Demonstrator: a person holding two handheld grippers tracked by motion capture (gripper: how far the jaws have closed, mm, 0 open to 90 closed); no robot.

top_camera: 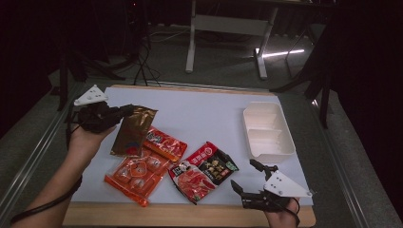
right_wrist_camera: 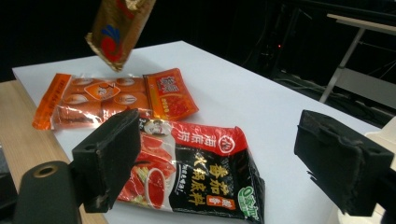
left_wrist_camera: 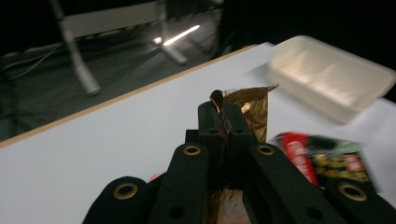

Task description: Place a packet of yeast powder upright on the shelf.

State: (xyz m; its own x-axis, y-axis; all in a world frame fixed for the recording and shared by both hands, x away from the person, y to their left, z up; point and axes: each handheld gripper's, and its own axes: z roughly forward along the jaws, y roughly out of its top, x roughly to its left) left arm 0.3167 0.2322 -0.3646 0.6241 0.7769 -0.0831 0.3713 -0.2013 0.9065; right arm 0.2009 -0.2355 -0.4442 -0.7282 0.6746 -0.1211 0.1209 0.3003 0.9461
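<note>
My left gripper [top_camera: 124, 110] has its jaws clamped tight on the top edge of the gold packet [top_camera: 134, 130]. In the left gripper view the two black jaws sit pressed together with the crinkled foil edge [left_wrist_camera: 247, 105] poking out past the tips. From the high view the packet hangs at a slant off the jaws, over the left part of the white mat [top_camera: 209, 114], and in the right gripper view its lower end [right_wrist_camera: 119, 30] floats clear above the other packs.

Under and beside it lie the rest: a small red sachet [top_camera: 165, 143], an orange pack of little round snacks [top_camera: 138, 174] toward the front edge, and a bigger red and black bag [top_camera: 204, 171] nearer the middle. All three are flat on the mat, bunched up close to each other.

My right gripper [top_camera: 247, 178] sits at the front right corner with its jaws spread wide and nothing between them. The red and black bag is just in front of it.

The white two-compartment tray [top_camera: 268, 130] is over on the right side of the mat, well apart from the packet.
</note>
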